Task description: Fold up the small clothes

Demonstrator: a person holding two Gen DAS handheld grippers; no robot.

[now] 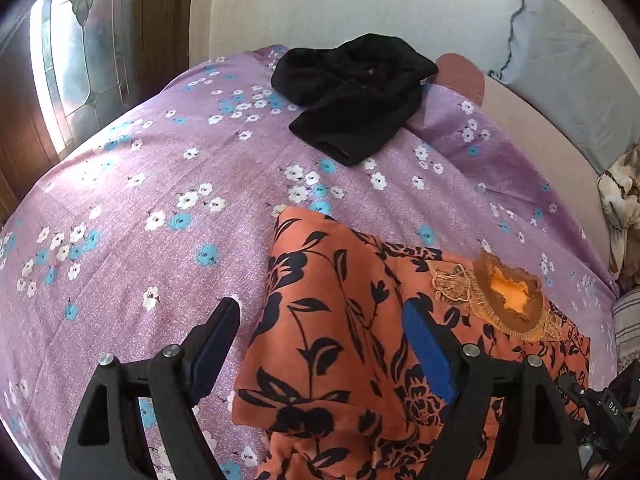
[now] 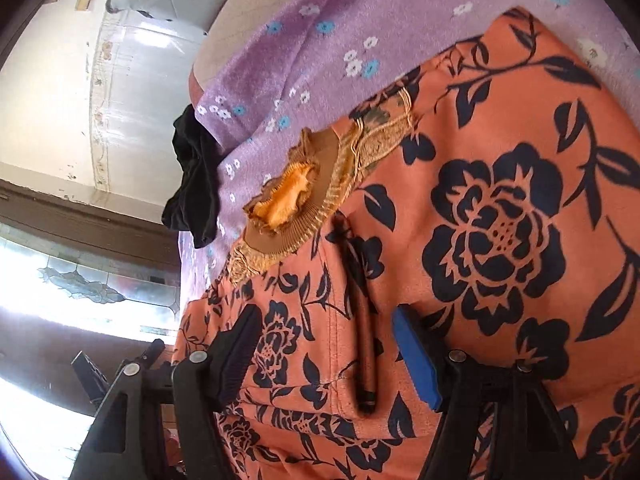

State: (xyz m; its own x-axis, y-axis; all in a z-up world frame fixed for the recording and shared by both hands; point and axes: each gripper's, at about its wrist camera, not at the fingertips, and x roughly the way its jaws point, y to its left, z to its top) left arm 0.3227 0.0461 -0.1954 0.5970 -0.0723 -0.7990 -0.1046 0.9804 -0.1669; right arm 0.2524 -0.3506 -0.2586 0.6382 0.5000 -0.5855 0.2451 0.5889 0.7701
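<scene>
An orange floral top (image 1: 340,320) lies partly folded on the bed (image 1: 140,200). The left gripper (image 1: 320,344) and right gripper (image 2: 328,348) hover over it, fingers wide apart, holding nothing. Next, likely: pinch an edge and fold again. A black garment (image 1: 352,96) waits beyond.

Cream wall (image 1: 320,4), bright leaded-glass window (image 1: 76,48), floral bedsheet (image 1: 140,184).

Each tool is built of matte black plastic arms with triangular cut-outs, joined by round silver screw heads at the pivots. On both the left tool (image 1: 322,346) and the right tool (image 2: 326,350), one finger carries a bright blue pad (image 1: 428,354) and the other a darker pad (image 1: 214,346), possibly navy, though shadow obscures it.
</scene>
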